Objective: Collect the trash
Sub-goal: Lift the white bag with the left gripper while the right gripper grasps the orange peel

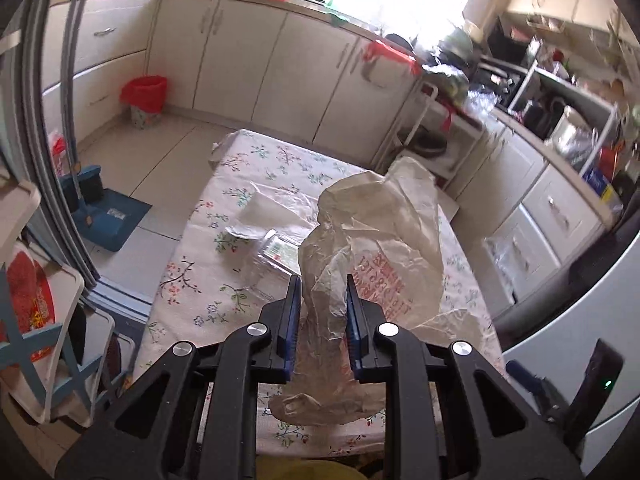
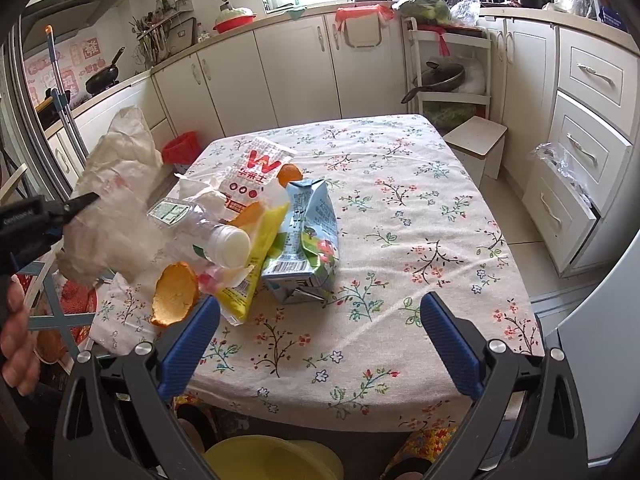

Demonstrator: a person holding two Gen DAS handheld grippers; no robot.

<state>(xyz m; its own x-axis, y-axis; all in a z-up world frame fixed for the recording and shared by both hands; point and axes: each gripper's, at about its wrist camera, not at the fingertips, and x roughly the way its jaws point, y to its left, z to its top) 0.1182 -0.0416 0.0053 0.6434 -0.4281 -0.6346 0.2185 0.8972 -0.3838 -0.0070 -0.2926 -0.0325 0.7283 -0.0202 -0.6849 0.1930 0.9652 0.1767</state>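
Note:
My left gripper [image 1: 323, 300] is shut on a crumpled translucent plastic bag [image 1: 380, 236] and holds it up over the floral table [image 1: 192, 280]; the bag also shows in the right wrist view [image 2: 116, 184] at the left. My right gripper [image 2: 320, 320] is open and empty above the table's near edge. Trash lies on the table's left part: a clear plastic bottle [image 2: 200, 228] with a white cap, orange peel [image 2: 174, 294], a yellow wrapper [image 2: 252, 264], a blue-green carton [image 2: 306, 240] and a white-red paper bag [image 2: 256, 176].
A red-lined waste bin [image 1: 145, 100] stands on the floor by the white cabinets [image 1: 280, 68]. A dustpan and broom [image 1: 100, 212] stand at left. A small white stool [image 2: 476, 144] sits past the table. A yellow basin [image 2: 272, 460] is below the near edge.

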